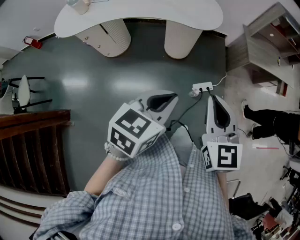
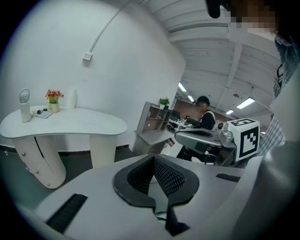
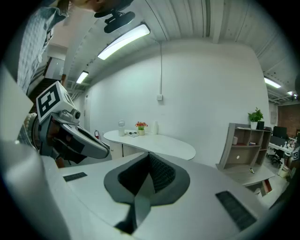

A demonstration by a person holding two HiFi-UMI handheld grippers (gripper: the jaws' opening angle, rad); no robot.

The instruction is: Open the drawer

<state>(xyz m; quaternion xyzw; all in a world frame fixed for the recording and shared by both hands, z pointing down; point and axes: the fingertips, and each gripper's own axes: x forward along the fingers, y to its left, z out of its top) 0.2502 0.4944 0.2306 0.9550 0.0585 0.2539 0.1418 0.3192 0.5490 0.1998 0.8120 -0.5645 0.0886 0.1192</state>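
While the left gripper (image 1: 166,99) and right gripper (image 1: 216,105) jaws sit together, empty, no drawer shows plainly. It is likely rigid and free-sliding; its front pull is the place to grip.

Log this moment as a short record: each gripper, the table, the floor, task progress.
left gripper: jaws shut, nothing between them
right gripper: jaws shut, empty
table: white, curved, ahead of both grippers, untouched
on table: flower pot
floor: grey; power strip with its cable lies on it
progress: both grippers in the air, nothing grasped yet
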